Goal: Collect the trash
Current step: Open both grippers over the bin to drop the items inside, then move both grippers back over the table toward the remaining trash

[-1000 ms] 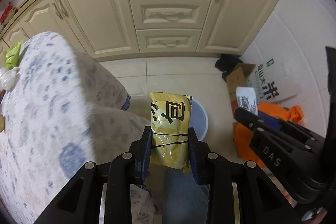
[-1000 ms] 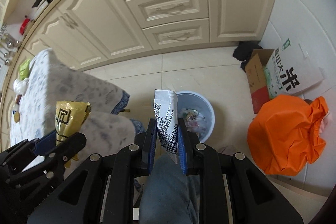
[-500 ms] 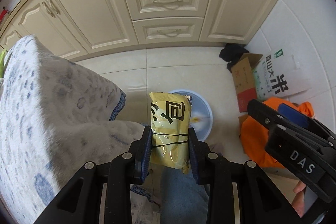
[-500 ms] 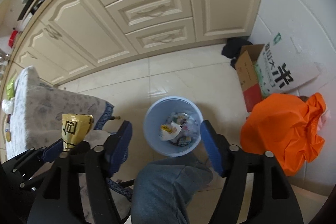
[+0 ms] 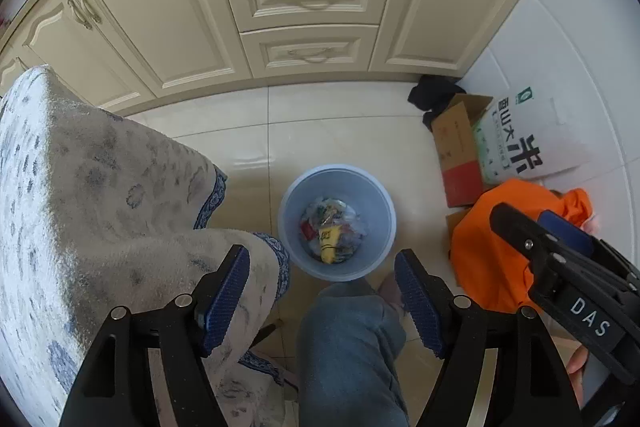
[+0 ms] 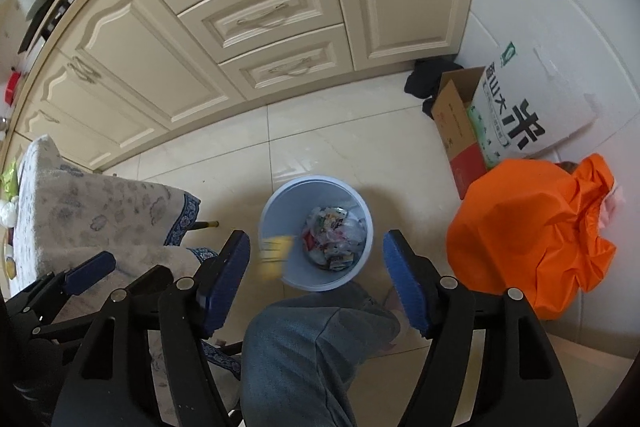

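a: go from the left. the left gripper has just been opening its jaws, and nothing sits between them now. the yellow snack packet lies in the blue bin in the left wrist view, though the right wrist view shows it as a yellow blur at the bin's rim, so call it just dropped.

b: so how do you do a drop like this well?

a: hold the jaws over the middle of the bin, not its near rim, and keep clear of the patterned cloth draped beside it.

b: and the right gripper?

a: released too, jaws spread and empty above the bin. its white wrapper is somewhere in the heap; i can't pick it out.

b: next?

a: probably back to the worktop for whatever is left.
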`<action>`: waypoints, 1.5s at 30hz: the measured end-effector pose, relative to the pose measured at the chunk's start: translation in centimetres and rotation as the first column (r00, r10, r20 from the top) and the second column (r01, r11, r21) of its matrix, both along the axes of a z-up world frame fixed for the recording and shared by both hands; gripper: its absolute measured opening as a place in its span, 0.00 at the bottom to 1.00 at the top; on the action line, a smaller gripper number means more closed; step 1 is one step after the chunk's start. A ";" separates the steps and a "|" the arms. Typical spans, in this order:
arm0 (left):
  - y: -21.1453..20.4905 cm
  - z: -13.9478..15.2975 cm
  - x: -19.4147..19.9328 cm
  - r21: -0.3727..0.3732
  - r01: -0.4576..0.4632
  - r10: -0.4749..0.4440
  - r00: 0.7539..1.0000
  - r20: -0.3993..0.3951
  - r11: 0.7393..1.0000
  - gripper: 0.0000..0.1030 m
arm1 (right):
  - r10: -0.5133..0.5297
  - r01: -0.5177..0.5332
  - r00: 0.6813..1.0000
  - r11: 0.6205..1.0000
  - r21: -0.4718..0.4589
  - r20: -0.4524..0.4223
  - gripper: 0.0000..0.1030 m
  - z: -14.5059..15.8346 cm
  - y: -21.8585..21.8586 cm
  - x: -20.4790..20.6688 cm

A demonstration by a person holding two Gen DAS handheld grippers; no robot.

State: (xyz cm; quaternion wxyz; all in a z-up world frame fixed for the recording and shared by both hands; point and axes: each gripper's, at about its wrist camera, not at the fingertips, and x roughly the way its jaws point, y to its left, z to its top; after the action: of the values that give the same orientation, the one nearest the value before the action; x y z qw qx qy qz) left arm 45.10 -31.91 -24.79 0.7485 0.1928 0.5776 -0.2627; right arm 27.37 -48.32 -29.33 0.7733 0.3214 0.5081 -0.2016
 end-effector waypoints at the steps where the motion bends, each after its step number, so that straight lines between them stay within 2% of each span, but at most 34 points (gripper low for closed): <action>1: 0.1 0.1 0.0 0.005 0.000 0.000 1.000 0.008 1.000 0.69 | 0.001 -0.001 1.000 1.000 -0.002 -0.003 0.69 0.0 0.1 -0.1; 22: 3.0 5.6 -4.9 -0.006 -0.013 0.014 0.999 0.048 1.000 0.69 | -0.012 0.012 1.000 0.999 -0.036 0.012 0.70 3.2 1.0 -4.0; 40: 9.7 12.1 -11.7 -0.086 -0.028 0.038 0.992 0.122 0.996 0.70 | -0.034 0.044 0.995 0.992 -0.114 0.089 0.73 8.7 3.7 -9.1; 45: 11.9 13.4 -13.1 -0.117 -0.034 0.048 0.992 0.119 0.993 0.70 | -0.026 0.039 0.995 0.990 -0.135 0.098 0.74 9.9 5.3 -10.1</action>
State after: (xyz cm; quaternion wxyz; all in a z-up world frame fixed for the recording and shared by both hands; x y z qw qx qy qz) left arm 31.99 -20.01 -11.40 0.7972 0.1533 0.5188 -0.2678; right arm 17.28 -43.05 -19.48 0.8136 0.2853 0.4500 -0.2325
